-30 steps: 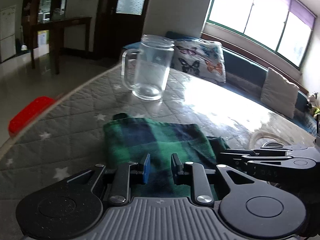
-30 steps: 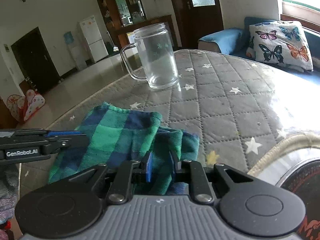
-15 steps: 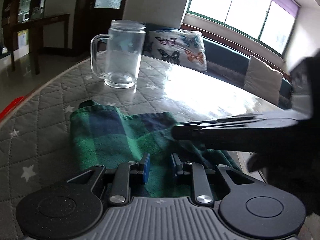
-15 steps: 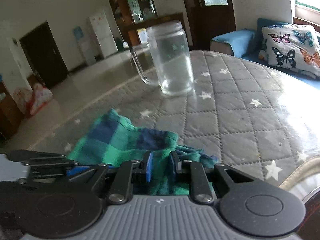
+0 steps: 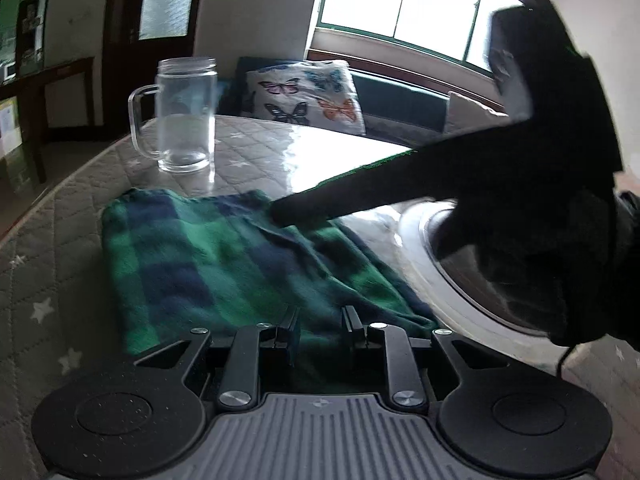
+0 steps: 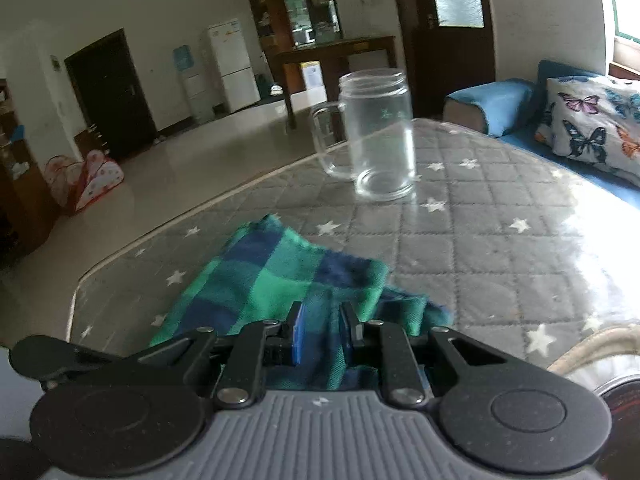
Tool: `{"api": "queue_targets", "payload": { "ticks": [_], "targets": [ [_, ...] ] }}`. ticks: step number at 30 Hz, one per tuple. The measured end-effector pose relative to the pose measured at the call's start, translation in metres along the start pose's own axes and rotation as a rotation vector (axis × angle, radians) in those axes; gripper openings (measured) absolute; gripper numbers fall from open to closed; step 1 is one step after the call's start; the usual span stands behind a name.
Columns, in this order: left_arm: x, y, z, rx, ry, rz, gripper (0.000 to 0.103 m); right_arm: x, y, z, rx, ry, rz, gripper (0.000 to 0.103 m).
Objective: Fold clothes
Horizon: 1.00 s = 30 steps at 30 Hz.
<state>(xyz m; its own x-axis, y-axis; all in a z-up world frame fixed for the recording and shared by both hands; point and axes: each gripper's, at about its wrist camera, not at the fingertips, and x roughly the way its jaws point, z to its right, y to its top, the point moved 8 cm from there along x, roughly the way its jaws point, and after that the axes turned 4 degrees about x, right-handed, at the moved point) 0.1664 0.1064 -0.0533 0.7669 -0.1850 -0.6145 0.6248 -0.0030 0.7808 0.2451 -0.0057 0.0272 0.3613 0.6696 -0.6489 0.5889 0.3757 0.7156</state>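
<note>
Left wrist view, plaid cloth (image 5: pixel 224 264) beneath left tongs (image 5: pixel 320 326), parted

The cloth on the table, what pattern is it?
Green and dark blue checks; the cloth shows best in the right wrist view.

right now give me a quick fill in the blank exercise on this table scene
1. The clear glass mug with a handle stands ____ on the quilted table cover.
2. The folded cloth is checked in green and ____.
3. The cushion on the bench behind the table is printed with ____.
4. The stars on the table cover are ____ in colour.

Missing words: upright; blue; butterflies; white
</note>
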Motion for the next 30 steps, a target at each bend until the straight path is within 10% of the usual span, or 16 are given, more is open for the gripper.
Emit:
{"api": "queue_targets", "payload": {
  "ticks": [25,30],
  "targets": [
    [-0.018,-0.016,0.031,-0.014,-0.016,-0.007,0.027,-0.021,-0.040,-0.002,-0.009,-0.039,-0.059,0.018],
    [-0.032,-0.023,0.028,-0.033,0.029,-0.010,0.044,-0.044,-0.051,0.001,-0.003,-0.085,-0.022,0.036]
  ]
}}
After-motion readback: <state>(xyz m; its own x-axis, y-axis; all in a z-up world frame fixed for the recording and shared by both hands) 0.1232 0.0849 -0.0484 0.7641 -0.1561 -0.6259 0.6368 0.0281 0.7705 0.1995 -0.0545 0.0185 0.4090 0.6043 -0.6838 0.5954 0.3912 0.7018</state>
